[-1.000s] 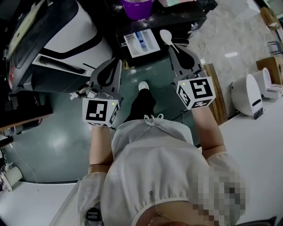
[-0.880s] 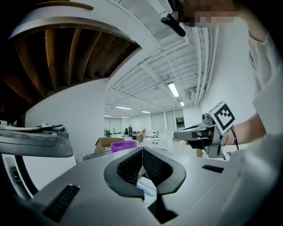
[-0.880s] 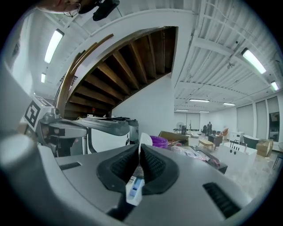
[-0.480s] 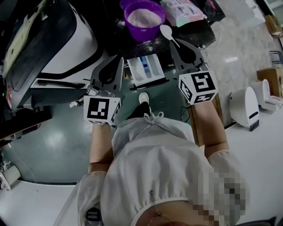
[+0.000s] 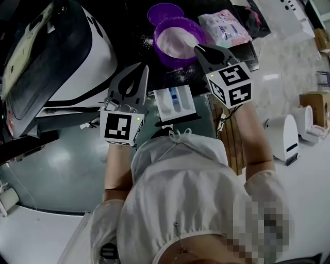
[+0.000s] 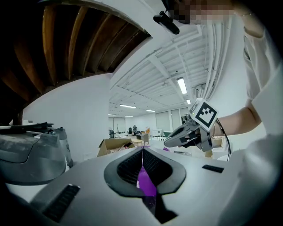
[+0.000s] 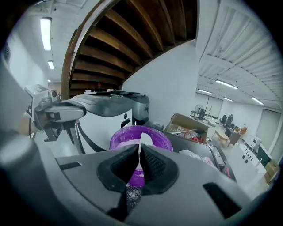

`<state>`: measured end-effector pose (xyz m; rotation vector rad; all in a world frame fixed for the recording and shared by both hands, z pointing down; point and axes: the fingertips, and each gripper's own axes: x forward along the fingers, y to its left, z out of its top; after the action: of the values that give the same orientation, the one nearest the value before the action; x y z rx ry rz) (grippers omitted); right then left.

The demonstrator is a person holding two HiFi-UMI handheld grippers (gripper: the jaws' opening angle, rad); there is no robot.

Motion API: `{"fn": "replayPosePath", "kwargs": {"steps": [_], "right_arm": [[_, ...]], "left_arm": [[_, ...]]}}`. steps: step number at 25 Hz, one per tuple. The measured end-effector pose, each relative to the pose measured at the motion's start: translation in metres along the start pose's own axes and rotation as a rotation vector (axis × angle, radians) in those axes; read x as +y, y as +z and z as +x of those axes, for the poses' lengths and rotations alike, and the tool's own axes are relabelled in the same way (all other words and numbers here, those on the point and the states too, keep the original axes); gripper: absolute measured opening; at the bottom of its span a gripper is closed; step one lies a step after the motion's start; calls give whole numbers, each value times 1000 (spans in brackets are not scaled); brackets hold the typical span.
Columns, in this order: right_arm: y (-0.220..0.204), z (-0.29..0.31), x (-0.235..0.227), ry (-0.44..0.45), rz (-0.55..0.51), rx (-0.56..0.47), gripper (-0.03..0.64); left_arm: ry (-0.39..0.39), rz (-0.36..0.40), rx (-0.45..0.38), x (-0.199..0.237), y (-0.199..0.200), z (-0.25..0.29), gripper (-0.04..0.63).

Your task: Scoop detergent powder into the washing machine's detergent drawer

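A purple bowl (image 5: 178, 42) of white detergent powder stands on the dark counter. Just in front of it, the white detergent drawer (image 5: 175, 102) is pulled out, with a blue insert. My right gripper (image 5: 200, 49) is at the bowl's right rim, shut on a white spoon (image 7: 144, 140) whose scoop end is over the bowl (image 7: 121, 134). In the head view the spoon blends into the powder. My left gripper (image 5: 144, 68) is shut and holds nothing, left of the drawer and short of the bowl. Purple shows through the slit of its jaws (image 6: 142, 151).
The washing machine (image 5: 56, 51) fills the left side. A purple lid (image 5: 165, 12) lies behind the bowl and a pink packet (image 5: 225, 27) to its right. Spilled powder dots the counter. A white appliance (image 5: 282, 138) stands on the floor at right.
Both grippers have moved forward toward the counter. The right one has carried the spoon up to the bowl's rim. The bowl and drawer now sit lower in the head view.
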<state>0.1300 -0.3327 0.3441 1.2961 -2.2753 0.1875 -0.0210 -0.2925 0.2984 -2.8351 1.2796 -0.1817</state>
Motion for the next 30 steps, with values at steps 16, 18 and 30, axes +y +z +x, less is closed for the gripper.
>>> {"fn": "replayPosePath", "kwargs": {"steps": [16,18,30], "right_arm": [[-25,46,-18,178,-248,448,14],[-28,48,-17,192,-265,496,14],[-40,56,-1,341,-232,667,12]], "left_arm": [[137,-25,27,-8,-6,-12,23],[150,-42,31,-12,-5,-15,23],[205,-43,41,-25,1,-31,23]]}}
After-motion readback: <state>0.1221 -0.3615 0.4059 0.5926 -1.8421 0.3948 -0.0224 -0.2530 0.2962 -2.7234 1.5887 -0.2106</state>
